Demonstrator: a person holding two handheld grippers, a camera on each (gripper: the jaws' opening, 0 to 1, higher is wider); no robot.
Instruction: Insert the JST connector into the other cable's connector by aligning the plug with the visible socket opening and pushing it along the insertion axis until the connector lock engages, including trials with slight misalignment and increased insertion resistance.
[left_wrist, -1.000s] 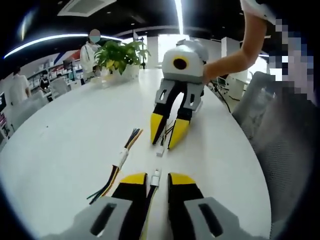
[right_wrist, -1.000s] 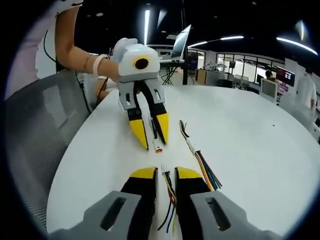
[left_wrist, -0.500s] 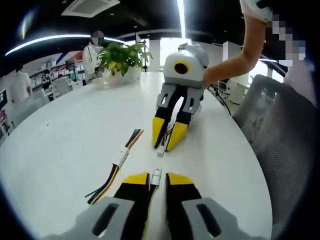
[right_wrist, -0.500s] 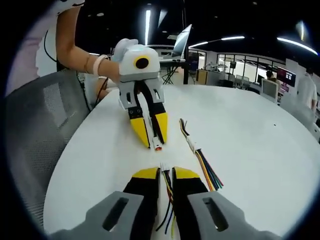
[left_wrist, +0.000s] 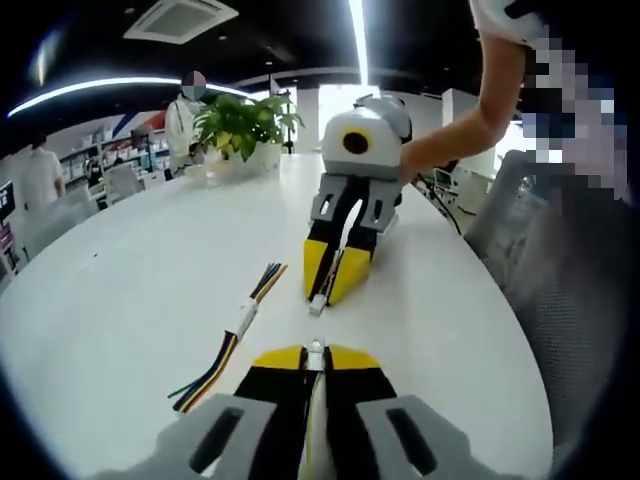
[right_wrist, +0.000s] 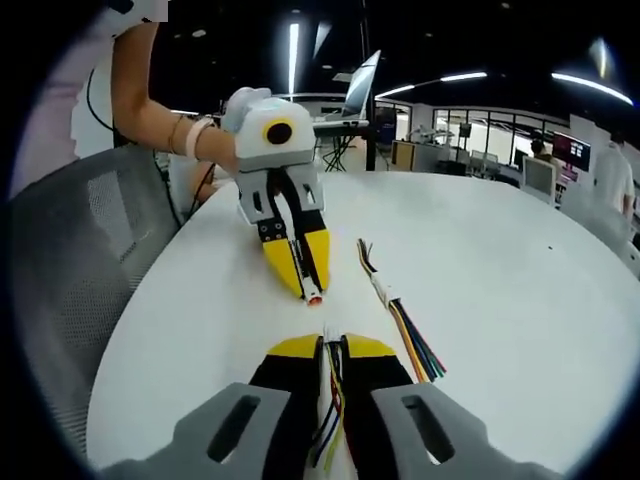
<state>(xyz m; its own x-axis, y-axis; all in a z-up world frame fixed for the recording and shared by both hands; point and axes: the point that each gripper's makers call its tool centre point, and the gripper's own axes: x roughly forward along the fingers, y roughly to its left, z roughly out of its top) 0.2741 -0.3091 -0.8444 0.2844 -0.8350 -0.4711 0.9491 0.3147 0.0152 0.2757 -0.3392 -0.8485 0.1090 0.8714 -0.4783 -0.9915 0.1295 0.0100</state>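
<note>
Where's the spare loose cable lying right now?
In the left gripper view, the spare cable lies on the white table, left of the left hand-held gripper.

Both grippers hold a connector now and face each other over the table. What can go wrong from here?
1. The left connector and the right connector look slightly offset, so pushing may jam them rather than lock.
2. Each connector sticks out only a little past the fingertips, so it may slip under resistance.
3. The spare cable nearby could be swept.

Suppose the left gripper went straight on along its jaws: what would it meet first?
Most likely the white connector held at the tips of the right gripper, facing it across the table; depth is uncertain.
</note>
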